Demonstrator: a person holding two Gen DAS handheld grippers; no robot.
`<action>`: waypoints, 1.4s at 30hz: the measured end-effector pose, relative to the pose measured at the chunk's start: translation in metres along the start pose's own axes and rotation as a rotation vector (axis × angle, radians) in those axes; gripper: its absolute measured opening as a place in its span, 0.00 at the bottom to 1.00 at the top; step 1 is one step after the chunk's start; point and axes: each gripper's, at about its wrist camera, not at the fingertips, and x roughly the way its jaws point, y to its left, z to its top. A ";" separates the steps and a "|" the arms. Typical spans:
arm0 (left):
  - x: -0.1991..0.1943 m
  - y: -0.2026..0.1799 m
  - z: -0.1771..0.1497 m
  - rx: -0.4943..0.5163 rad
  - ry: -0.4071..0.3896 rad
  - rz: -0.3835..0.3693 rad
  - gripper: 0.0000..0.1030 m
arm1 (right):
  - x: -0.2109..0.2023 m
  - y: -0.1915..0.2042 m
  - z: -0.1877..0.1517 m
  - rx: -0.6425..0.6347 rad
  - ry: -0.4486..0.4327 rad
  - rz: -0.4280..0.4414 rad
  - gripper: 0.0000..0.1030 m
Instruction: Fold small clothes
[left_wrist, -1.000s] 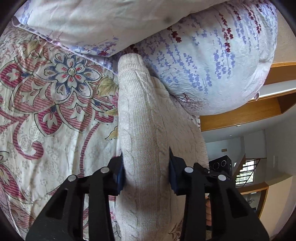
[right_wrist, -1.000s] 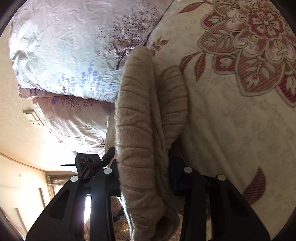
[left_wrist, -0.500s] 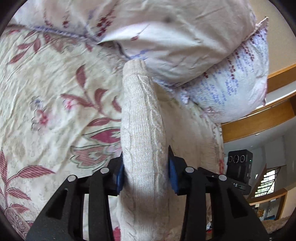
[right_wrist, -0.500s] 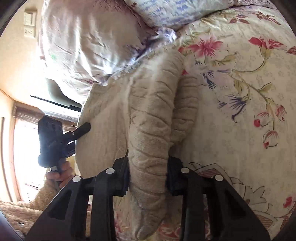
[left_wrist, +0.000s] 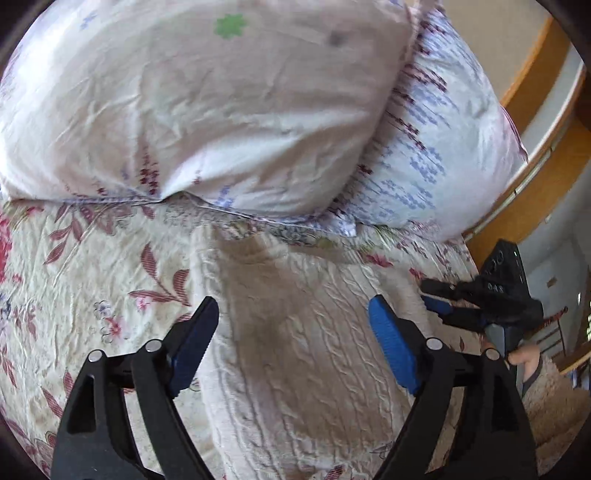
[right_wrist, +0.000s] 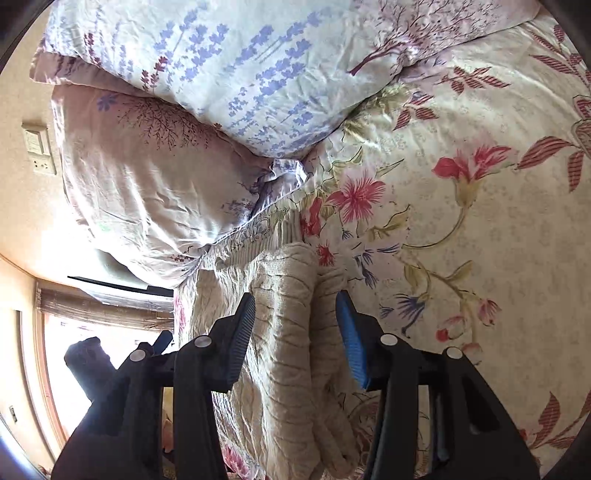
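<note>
The bed (left_wrist: 74, 258), under its floral quilt, carries everything, and its head end is crowded by two pillows: a pale pink one (left_wrist: 192, 110) and a lavender-print one (left_wrist: 436, 155). The cream cable-knit sweater (left_wrist: 295, 350) lies folded along the quilt with its far end touching, perhaps tucked under, the pillows' lower edge; the blur there makes that hard to settle. That is the largest risk: if the pillows sag or get nudged, they could drag that end and spoil the fold. Next, the soft quilt gives little support, so the bulky knit may spring open once released. The left claw (left_wrist: 291, 332) is opening, its jaws wide apart over the sweater with neither pad pressing on it. The right claw (right_wrist: 295, 332) is also opening, its jaws part-way apart around a thick doubled roll of knit (right_wrist: 291, 332), and its ridged pads (right_wrist: 351, 339) could snag the loops and pull the layer askew as the claw withdraws.
</note>
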 end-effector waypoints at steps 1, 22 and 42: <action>0.007 -0.009 -0.002 0.037 0.026 -0.003 0.86 | 0.009 0.003 0.001 -0.010 0.022 -0.005 0.26; 0.011 -0.022 -0.025 0.138 0.078 0.141 0.98 | -0.029 0.056 -0.063 -0.325 -0.080 -0.074 0.23; -0.019 -0.022 -0.072 0.150 0.003 0.386 0.98 | -0.043 0.053 -0.136 -0.300 -0.277 -0.449 0.75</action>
